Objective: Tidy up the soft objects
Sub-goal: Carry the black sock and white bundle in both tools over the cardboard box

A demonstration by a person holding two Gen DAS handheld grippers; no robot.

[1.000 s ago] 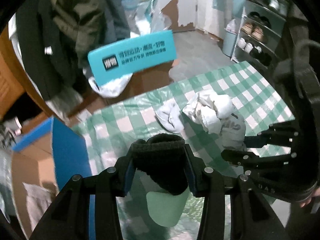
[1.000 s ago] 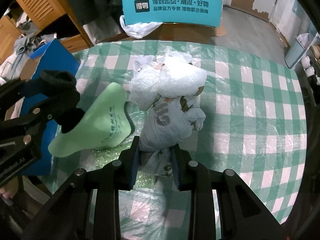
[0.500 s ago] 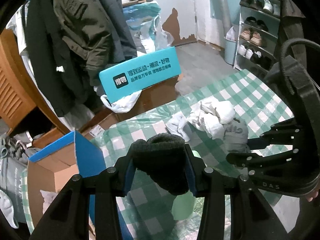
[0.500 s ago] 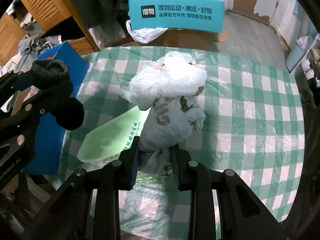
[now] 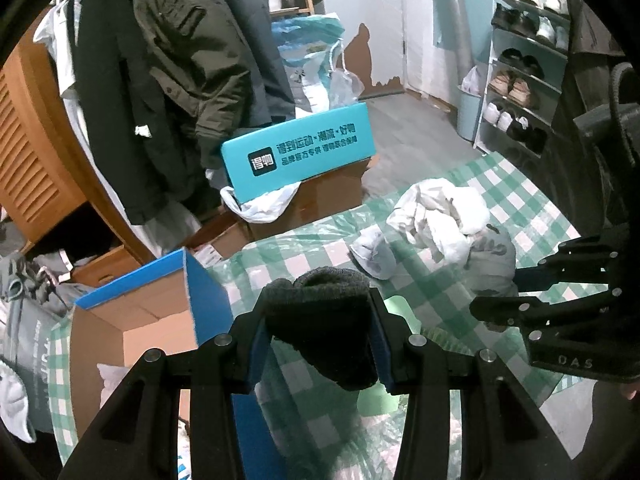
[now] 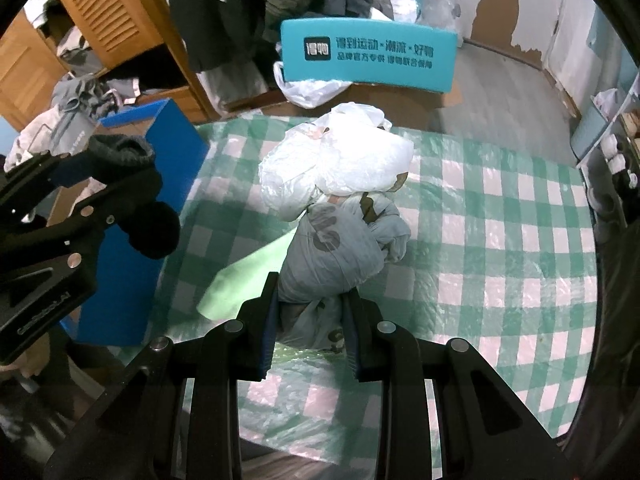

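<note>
My left gripper (image 5: 320, 312) is shut on the dark grey cuff of a sock (image 5: 324, 320) whose mint-green foot (image 6: 248, 276) hangs down over the table's left part. It holds the sock in the air beside the open blue cardboard box (image 5: 132, 320). My right gripper (image 6: 310, 320) is shut on a grey bundled cloth (image 6: 336, 252) that lies on the green checked tablecloth (image 6: 500, 240). A white crumpled bundle (image 6: 344, 164) rests against the grey one. A small pale sock (image 5: 372, 256) lies near the pile.
The blue box (image 6: 144, 216) stands at the table's left edge with something pale inside it. A teal box (image 6: 368, 56) sits behind the table on brown cartons. Coats (image 5: 180, 60) hang at the back left. A shoe rack (image 5: 520, 80) stands at the right.
My left gripper has lifted the sock up and to the left, toward the blue box. The right gripper has stayed shut on the grey bundle.
</note>
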